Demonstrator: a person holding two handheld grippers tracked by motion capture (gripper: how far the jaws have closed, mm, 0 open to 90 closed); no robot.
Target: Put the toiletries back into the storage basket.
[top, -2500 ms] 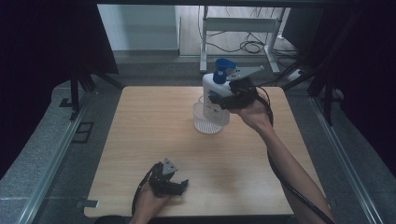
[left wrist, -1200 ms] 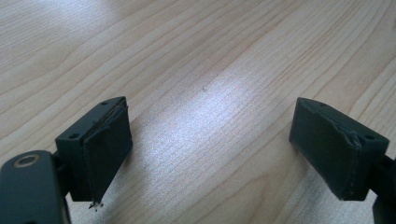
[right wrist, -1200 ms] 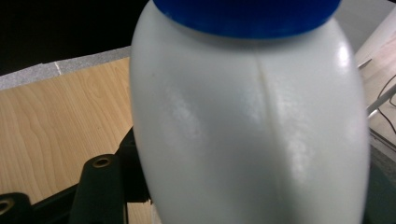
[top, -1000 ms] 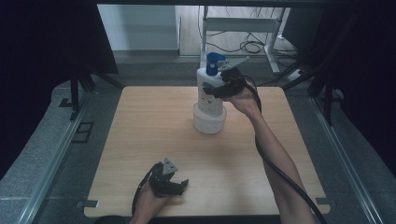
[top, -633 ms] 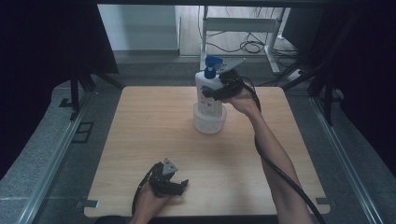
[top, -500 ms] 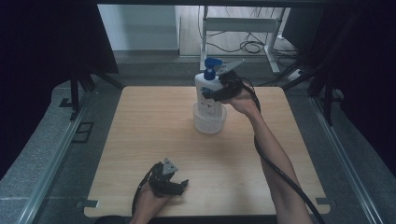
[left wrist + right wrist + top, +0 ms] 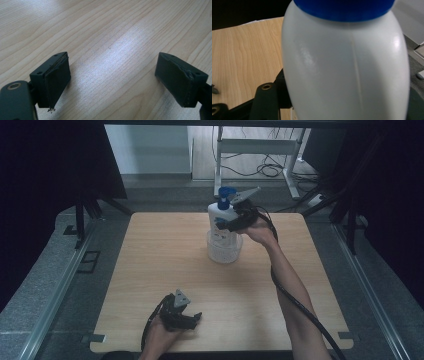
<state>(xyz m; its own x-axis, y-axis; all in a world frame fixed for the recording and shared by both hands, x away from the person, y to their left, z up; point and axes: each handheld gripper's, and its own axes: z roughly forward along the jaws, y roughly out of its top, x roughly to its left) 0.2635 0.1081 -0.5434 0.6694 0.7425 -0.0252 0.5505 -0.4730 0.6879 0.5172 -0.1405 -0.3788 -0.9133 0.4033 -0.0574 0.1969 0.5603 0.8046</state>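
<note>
wooden table (image 7: 165, 260), grey floor (image 7: 50, 285), dark curtains (image 7: 50, 170)

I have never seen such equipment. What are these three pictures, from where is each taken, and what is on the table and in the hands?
A person holds a hand-operated gripper in each hand. The high view looks down on the wooden table. The other views come from cameras mounted on each gripper. The left gripper rests low near the table's front edge, jaws open, with nothing between them. The right gripper is closed on a white pump bottle with a blue top, at a clear plastic cup; whether the bottle stands inside the cup is unclear.
</note>
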